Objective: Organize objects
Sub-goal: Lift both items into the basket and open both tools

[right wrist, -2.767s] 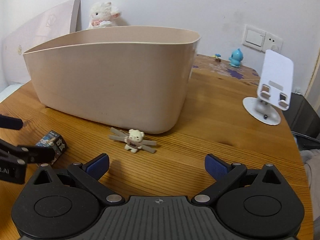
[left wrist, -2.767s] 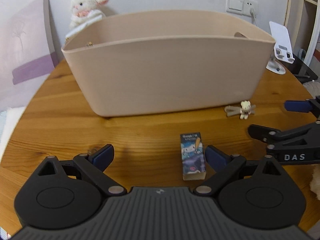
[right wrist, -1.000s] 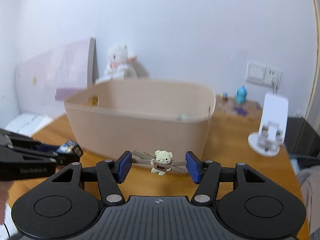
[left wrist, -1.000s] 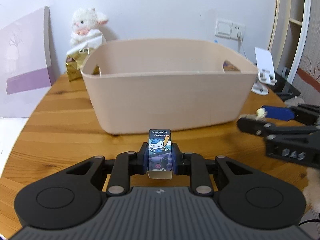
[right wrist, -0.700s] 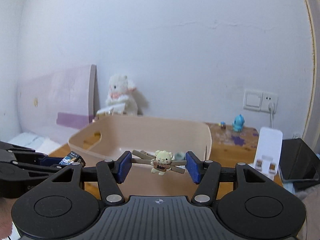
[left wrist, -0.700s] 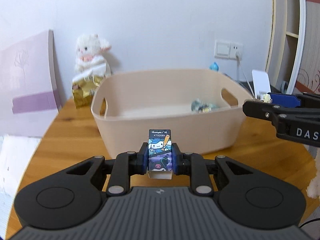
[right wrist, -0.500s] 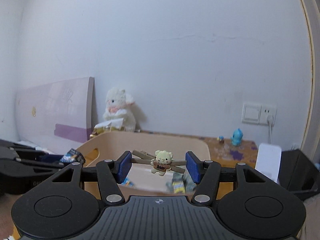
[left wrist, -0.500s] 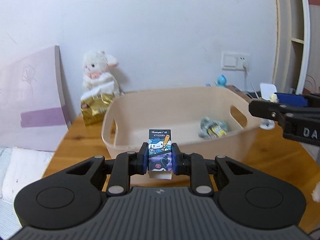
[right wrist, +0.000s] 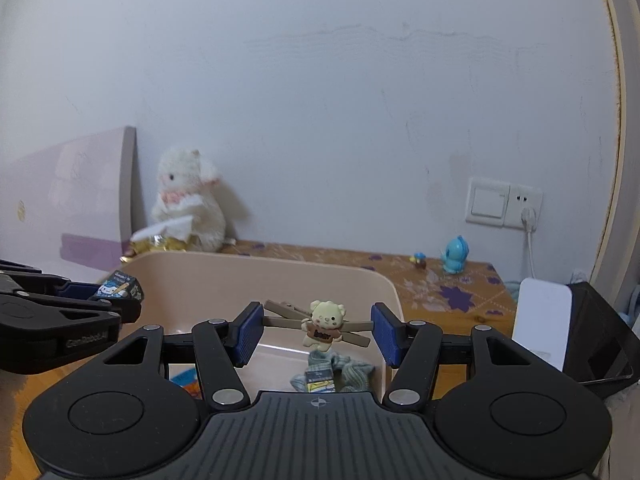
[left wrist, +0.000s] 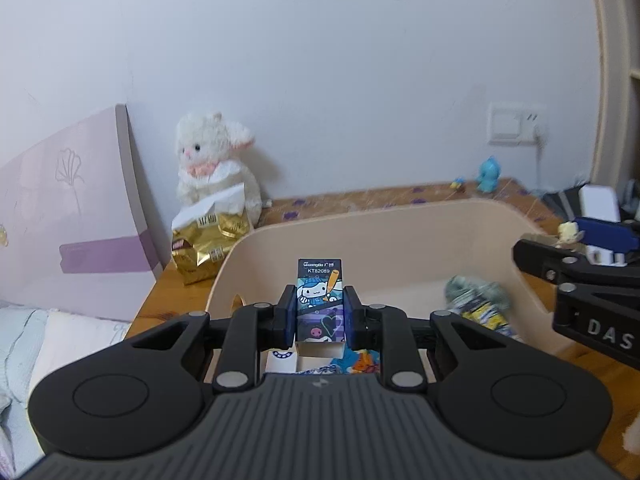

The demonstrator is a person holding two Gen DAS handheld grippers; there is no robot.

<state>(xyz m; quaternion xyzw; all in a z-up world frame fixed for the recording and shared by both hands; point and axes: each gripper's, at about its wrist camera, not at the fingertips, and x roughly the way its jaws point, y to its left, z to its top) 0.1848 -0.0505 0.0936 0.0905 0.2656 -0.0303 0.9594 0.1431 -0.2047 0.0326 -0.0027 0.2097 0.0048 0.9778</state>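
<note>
My left gripper is shut on a small cartoon-printed box, held upright above the near left part of the beige basket. My right gripper is shut on a bear hair clip, held above the basket near its right side. Each gripper shows at the edge of the other's view: the right one with the clip, the left one with the box. Inside the basket lie a bundle of socks, a colourful packet and a white item.
A white plush lamb and a gold packet stand behind the basket by the wall. A pink board leans at left. A blue figurine, a white phone stand and a dark tablet are at right on the wooden table.
Both grippers closed on their objects, the box and the bear clip, and lifted them from the table to above the basket. The basket's contents have come into view.
</note>
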